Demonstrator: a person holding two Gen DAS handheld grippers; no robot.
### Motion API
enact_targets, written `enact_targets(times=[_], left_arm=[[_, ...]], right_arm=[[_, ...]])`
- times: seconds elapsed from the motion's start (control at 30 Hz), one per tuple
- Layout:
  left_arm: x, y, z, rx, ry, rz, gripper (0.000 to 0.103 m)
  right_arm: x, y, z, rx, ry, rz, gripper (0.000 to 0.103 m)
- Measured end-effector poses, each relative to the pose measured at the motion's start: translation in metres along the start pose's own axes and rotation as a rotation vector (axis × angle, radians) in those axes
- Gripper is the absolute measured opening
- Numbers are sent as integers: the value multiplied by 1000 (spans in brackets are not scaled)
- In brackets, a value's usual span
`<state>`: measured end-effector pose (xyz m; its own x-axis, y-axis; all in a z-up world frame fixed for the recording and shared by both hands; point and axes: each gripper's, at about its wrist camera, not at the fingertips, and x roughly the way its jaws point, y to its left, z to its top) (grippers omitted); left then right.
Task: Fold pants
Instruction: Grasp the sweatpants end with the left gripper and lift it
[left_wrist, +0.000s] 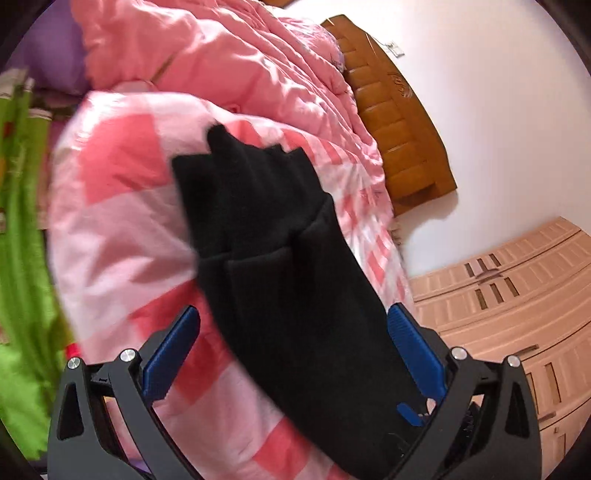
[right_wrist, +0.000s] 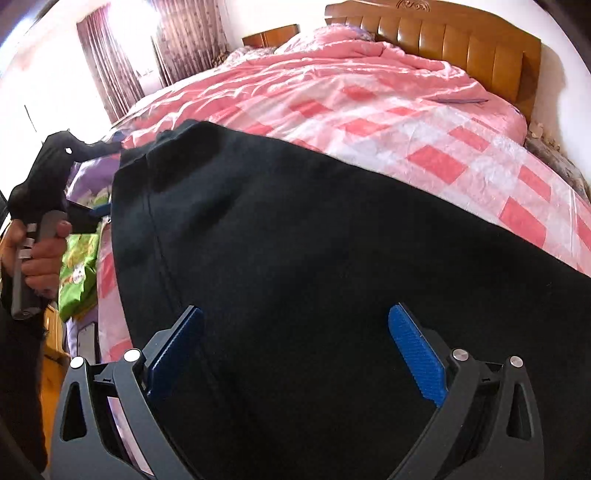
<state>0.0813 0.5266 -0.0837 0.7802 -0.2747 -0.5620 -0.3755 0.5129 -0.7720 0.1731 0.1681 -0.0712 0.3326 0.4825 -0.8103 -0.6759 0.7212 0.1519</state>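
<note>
Both grippers, left gripper (left_wrist: 293, 332) and right gripper (right_wrist: 295, 332), have fingers wide, gripping nothing. Black pants (right_wrist: 314, 258) lie on the bed (right_wrist: 424, 122). Probably between folds; next needs closing on an edge.

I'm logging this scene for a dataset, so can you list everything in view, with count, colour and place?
pants: one, black, spread on the bed, running between both tools' fingers
quilt: one, pink with red and white checks, covering the bed
headboard: one, orange-brown wood, at the bed's far end against the white wall
curtains: at least two panels, purplish, on the window beyond the bed
wardrobe: one, light wood, by the wall past the bed's side
green cloth: one, bright green, at the bed's left edge
left tool: one, black with blue pads, jaws open over the pants
right tool: one, black with blue pads, jaws open over the pants
hand: one, gripping the left tool's handle
</note>
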Motion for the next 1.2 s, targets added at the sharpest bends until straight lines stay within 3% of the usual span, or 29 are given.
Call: enact_targets(times=[0.1, 0.33, 0.37, 0.4, 0.43, 0.47, 0.5, 0.63, 0.77, 0.87, 1.0, 1.13, 1.2], left_arm=[[22, 0, 5, -19, 27, 28, 101], [28, 8, 21, -79, -45, 5, 100], [28, 6, 20, -57, -53, 19, 93], [27, 2, 18, -19, -66, 62, 71], [28, 1, 16, 2, -68, 95, 59], [29, 3, 14, 9, -63, 107, 49], [29, 8, 12, -4, -61, 92, 45], [26, 20, 11, -37, -78, 41, 44], [27, 14, 9, -8, -96, 107, 35], [23, 8, 6, 17, -128, 140, 31], [16, -21, -3, 169, -197, 279, 31], [16, -38, -5, 234, -221, 343, 31], [16, -45, -9, 274, -233, 377, 31]], right_arm=[[8, 5, 1, -37, 12, -41, 98], [10, 5, -2, -61, 16, -54, 99], [8, 3, -3, -53, 9, -41, 99], [5, 2, -2, -43, 5, -35, 98], [3, 2, -1, -31, 6, -31, 98], [0, 3, 2, -23, 8, -9, 98], [-3, 6, 9, -28, -1, 20, 98], [1, 22, 47, -95, -53, 39, 98], [47, 19, 67, -55, 55, -14, 98], [61, 22, 55, -156, 79, -87, 99], [56, 18, 48, -182, 118, -74, 99], [34, 14, 34, -155, 120, -99, 98], [17, 16, 19, -166, 89, -63, 98]])
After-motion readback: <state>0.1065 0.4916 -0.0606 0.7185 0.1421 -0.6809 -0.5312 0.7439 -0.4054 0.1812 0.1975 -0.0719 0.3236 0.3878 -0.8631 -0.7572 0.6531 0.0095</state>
